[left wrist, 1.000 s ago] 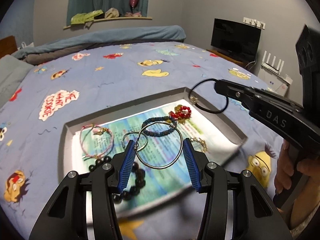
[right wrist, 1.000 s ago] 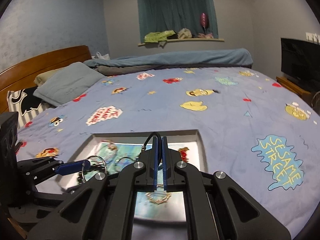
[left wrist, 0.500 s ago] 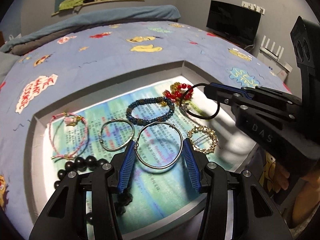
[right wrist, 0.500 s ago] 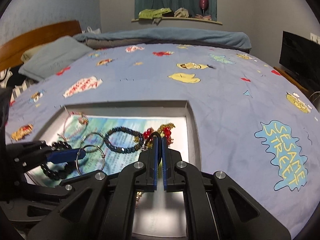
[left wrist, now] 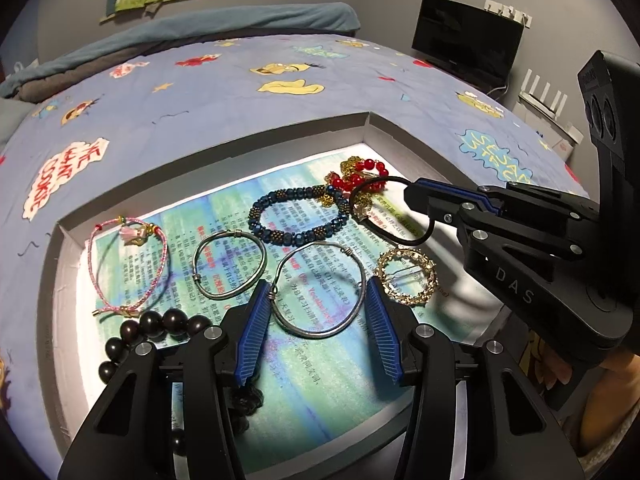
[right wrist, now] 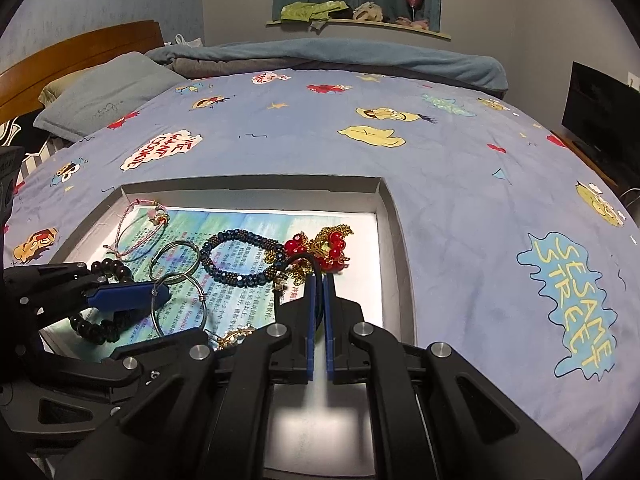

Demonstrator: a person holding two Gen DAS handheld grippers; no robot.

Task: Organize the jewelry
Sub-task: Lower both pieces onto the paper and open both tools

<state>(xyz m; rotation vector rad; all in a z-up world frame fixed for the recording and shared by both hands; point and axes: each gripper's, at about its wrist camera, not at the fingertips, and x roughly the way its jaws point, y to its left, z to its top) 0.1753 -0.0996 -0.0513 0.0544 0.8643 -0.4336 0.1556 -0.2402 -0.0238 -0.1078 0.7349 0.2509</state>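
Right gripper [right wrist: 319,280] pinches a black cord [left wrist: 390,208], lowering it into the tray [left wrist: 224,148]; left gripper [left wrist: 318,300], spread, straddles a hoop [left wrist: 320,288] at six o'clock. Next: release.

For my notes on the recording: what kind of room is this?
Most likely a bedroom: the tray lies on a bed with a cartoon-print cover, a pillow and wooden headboard behind.
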